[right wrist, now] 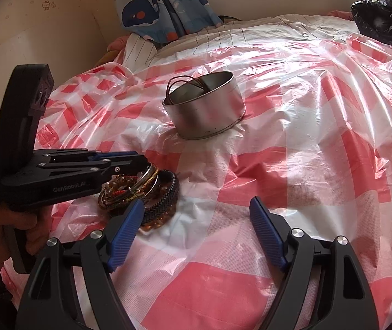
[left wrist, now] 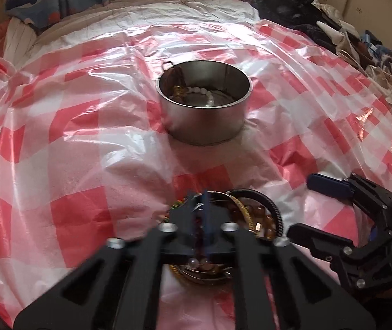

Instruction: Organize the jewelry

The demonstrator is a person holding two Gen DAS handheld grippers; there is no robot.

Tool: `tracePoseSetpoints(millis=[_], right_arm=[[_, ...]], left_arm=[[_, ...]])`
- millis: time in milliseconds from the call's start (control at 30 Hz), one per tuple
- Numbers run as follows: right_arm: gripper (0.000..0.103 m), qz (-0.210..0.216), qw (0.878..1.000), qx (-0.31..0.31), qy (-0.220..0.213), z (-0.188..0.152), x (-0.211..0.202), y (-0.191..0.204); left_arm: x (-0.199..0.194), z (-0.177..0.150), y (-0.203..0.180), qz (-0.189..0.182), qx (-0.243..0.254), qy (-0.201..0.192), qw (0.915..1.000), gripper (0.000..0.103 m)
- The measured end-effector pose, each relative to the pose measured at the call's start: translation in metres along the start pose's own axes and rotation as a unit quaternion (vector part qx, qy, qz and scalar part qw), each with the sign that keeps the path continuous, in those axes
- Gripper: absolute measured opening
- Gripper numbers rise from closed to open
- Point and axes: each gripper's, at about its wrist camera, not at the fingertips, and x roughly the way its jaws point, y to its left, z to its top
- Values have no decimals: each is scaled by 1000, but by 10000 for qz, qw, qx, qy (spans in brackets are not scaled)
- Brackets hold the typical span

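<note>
Bracelets heaped on the bed, tin beyond

Bracelets [right wrist: 140, 192] lie flat in a pile on the checked sheet [right wrist: 306, 165], rings stacked, no clear long axis. The left gripper [right wrist: 138, 162] has its jaws clenched at the pile's 11 o'clock edge. The right gripper [right wrist: 196, 233] stands released, pile at its 10 o'clock. A tin [right wrist: 207, 110] sits at 12 o'clock.

Two close downward wrist views, shared tin [left wrist: 204, 101].
</note>
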Motion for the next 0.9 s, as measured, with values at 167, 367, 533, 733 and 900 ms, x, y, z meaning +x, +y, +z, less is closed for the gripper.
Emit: tracePoseSetpoints(millis=[167,367,533,733,900], right_arm=[[77,9,10000,5,0,0,0,0],[77,3,10000,1,-2,0,0,0],[77,3,10000,1,-1,0,0,0],[77,13,10000,16,-6,0,-1,0],[77,12,10000,18,-10,0,-1,0]], left_arm=[[-19,-14,-15,-32,230,92,9997,0],[-38,-22,-22,-12,314,-154,9994,3],[-27,-21,-34,-26,479,-85,9988,20],[-20,-20,-37,71,507,-11,9987,9],[-44,-18,-18,-186,2,-284,9994,5]])
